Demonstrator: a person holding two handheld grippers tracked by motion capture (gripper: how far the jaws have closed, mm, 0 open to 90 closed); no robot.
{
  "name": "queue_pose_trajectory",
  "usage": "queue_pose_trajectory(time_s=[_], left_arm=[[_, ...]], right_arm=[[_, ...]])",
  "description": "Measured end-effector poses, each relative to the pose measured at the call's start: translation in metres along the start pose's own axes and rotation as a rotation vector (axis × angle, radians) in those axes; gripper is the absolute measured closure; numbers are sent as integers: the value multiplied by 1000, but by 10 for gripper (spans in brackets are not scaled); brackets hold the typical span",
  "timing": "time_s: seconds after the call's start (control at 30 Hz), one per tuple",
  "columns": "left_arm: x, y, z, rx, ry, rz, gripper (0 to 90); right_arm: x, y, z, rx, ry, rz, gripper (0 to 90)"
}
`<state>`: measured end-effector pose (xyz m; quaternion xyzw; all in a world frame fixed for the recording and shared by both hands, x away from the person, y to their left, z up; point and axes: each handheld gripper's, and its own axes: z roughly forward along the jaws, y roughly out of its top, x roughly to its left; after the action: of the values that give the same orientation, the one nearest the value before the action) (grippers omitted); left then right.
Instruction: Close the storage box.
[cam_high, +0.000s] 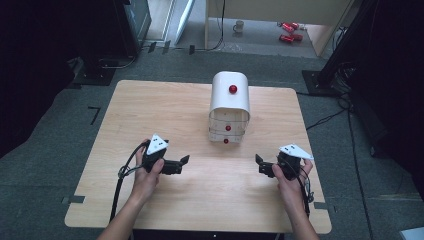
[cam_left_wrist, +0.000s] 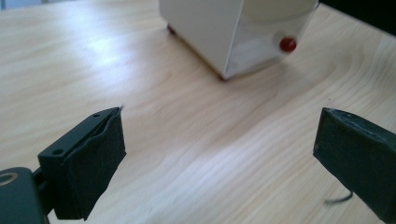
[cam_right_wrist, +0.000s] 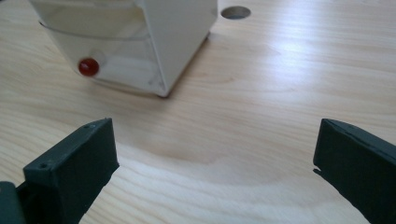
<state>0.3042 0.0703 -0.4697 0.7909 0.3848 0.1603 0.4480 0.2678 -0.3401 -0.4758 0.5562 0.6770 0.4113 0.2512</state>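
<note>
A small white cabinet (cam_high: 229, 100) with a rounded top stands at the table's far middle. It has a red knob (cam_high: 233, 89) on top and clear drawer fronts with red knobs (cam_high: 228, 128) facing me. My left gripper (cam_high: 183, 164) lies low at the near left, open, its jaws pointing toward the middle with bare wood between them. My right gripper (cam_high: 260, 166) mirrors it at the near right, also open. The left gripper view has the cabinet (cam_left_wrist: 210, 32) and a knob (cam_left_wrist: 288, 44) beyond my left gripper (cam_left_wrist: 219, 135). The right gripper view shows the cabinet (cam_right_wrist: 177, 32) past my right gripper (cam_right_wrist: 215, 140).
The light wooden table (cam_high: 150, 115) has bare wood between the grippers and the cabinet. A round hole (cam_right_wrist: 235, 12) sits in the tabletop behind the cabinet. Cables trail from both grippers off the near edge. A mug (cam_high: 239, 26) and red cans (cam_high: 288, 31) lie on the floor beyond.
</note>
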Motion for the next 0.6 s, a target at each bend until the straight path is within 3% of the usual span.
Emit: queue_pose_trajectory(time_s=[0.17, 0.37, 0.6], left_arm=[[12, -19, -14, 29, 33, 3, 23], [26, -40, -36, 74, 105, 16, 24], [49, -72, -60, 138, 173, -16, 24]], right_arm=[[-12, -13, -7, 26, -25, 0, 0], [-20, -25, -11, 41, -33, 18, 0], [-27, -34, -16, 66, -50, 3, 0]])
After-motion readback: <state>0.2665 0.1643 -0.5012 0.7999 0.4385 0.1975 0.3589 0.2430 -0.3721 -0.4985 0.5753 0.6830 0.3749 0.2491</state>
